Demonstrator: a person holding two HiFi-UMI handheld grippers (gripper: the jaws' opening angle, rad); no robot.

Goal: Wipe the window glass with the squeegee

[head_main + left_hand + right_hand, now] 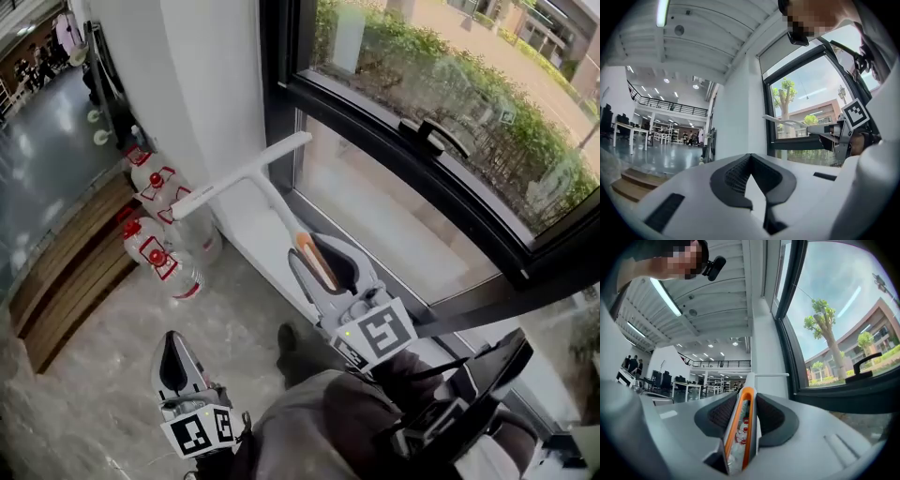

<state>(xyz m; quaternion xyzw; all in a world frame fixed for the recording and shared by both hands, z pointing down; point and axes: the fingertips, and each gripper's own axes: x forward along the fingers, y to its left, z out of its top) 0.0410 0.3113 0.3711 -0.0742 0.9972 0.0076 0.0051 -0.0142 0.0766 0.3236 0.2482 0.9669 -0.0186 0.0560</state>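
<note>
The right tool (317, 255) is clamped on the orange-edged grip of the squeegee (270, 199), the handle running straight out between its jaws, as the right gripper view (743, 404) shows. The white crossbar at the far end is tilted, with one end close to the dark window frame (375, 131) and the rest in front of the white wall. It does not appear to be on the window glass (450, 98) yet. The left tool (175, 364) hangs low over the floor (84, 394), its jaws pressed together on nothing. The step in hand looks like bringing the blade to the pane. To do that well, the right tool should probably swing the crossbar across the frame and lay its whole edge flat on the glass, not one corner. It should then draw in one even stroke with steady pressure. The grip sits far back on a long handle, so the head may twist, and a firm hold will likely matter. The window handle (431, 138) juts out from the frame and could catch the blade. Bottles (167, 239) stand by the wall below, clear of the stroke.
</note>
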